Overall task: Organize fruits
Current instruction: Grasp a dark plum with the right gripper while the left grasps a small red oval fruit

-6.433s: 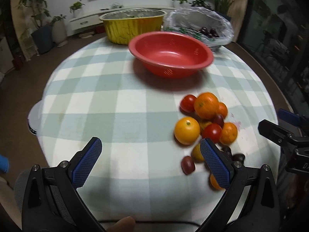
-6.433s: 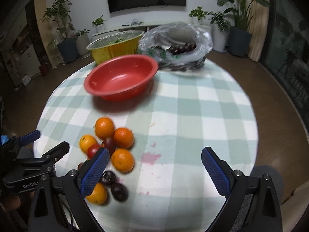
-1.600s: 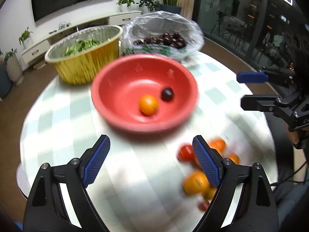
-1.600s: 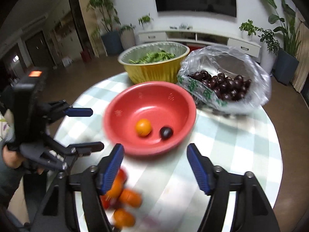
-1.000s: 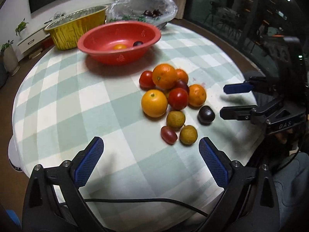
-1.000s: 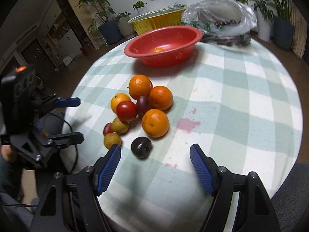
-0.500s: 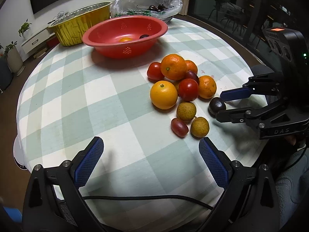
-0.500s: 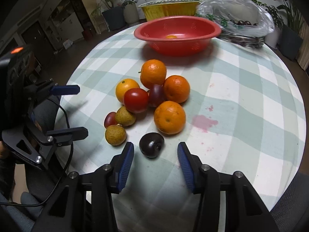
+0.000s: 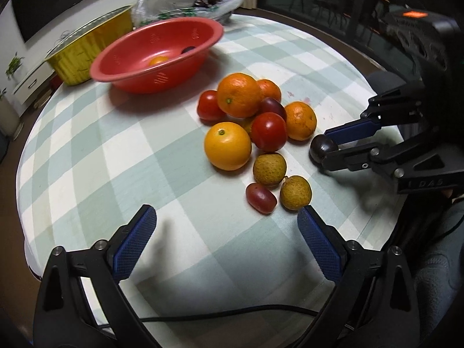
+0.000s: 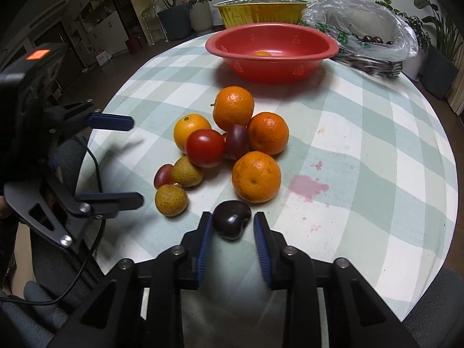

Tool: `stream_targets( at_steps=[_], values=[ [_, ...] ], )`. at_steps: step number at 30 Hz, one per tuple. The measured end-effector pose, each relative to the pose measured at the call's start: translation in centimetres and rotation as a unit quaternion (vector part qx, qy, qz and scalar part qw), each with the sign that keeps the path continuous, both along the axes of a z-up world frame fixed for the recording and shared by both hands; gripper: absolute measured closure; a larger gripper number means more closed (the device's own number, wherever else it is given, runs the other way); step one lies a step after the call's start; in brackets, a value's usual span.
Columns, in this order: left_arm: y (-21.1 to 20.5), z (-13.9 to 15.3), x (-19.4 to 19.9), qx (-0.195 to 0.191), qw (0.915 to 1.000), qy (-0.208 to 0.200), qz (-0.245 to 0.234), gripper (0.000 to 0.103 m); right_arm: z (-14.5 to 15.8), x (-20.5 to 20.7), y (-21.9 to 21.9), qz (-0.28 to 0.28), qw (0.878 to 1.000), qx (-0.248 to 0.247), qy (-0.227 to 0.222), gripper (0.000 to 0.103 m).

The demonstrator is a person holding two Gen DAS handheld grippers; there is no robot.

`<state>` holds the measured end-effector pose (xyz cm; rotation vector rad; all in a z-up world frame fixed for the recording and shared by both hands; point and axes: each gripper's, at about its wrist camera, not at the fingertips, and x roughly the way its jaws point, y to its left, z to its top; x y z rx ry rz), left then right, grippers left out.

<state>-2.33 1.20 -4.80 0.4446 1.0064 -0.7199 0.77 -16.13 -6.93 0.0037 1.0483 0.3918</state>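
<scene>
Dark round plum [image 10: 232, 222] sits pinched in the right gripper [image 10: 231, 226] beside an orange mandarin [image 10: 256, 176], while the empty left gripper [image 9: 226, 229] narrows.

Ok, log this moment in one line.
right gripper: shut on dark plum | left gripper: closing, empty | red bowl: two fruits

The right gripper [image 10: 232, 221] pinches a dark plum [image 10: 231, 219] — oranges [image 10: 256, 176] just beyond.
</scene>
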Motion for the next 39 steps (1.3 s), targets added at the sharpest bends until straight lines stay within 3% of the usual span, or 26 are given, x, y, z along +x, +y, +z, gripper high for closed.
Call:
stream_targets(
  at_steps=[7,11,14,18,23,28,39],
  values=[
    [-0.5,0.0,1.3,0.005,0.9988,0.016,-0.046,0.033,0.0,-0.2,-0.6,-0.003,1.0,0.023,0.009,0.075],
    [-1.3,0.1,1.5,0.023,0.9945,0.014,-0.101,0.034,0.1,-0.1,-0.3,0.001,1.0,0.017,0.011,0.075],
    [-1.9,0.1,1.0,0.039,0.985,0.007,-0.168,0.034,0.2,-0.1,-0.1,0.007,1.0,0.015,0.013,0.073],
    [-2.7,-1.1,1.2,0.066,0.9744,0.013,-0.215,0.034,0.2,0.0,0.0,0.008,1.0,0.01,0.016,0.073],
    [-3.0,-1.1,1.7,0.041,0.9711,0.019,-0.235,0.044,0.2,0.3,0.4,0.01,1.0,0.003,0.016,0.07],
    [-2.5,-0.9,2.0,0.029,0.9706,0.017,-0.238,0.071,0.2,0.4,0.4,0.01,1.0,0.001,0.019,0.07],
    [-2.5,-0.8,0.6,0.048,0.9653,-0.007,-0.256,0.072,0.0,0.6,0.3,0.001,1.0,-0.008,0.024,0.07]
  ],
)
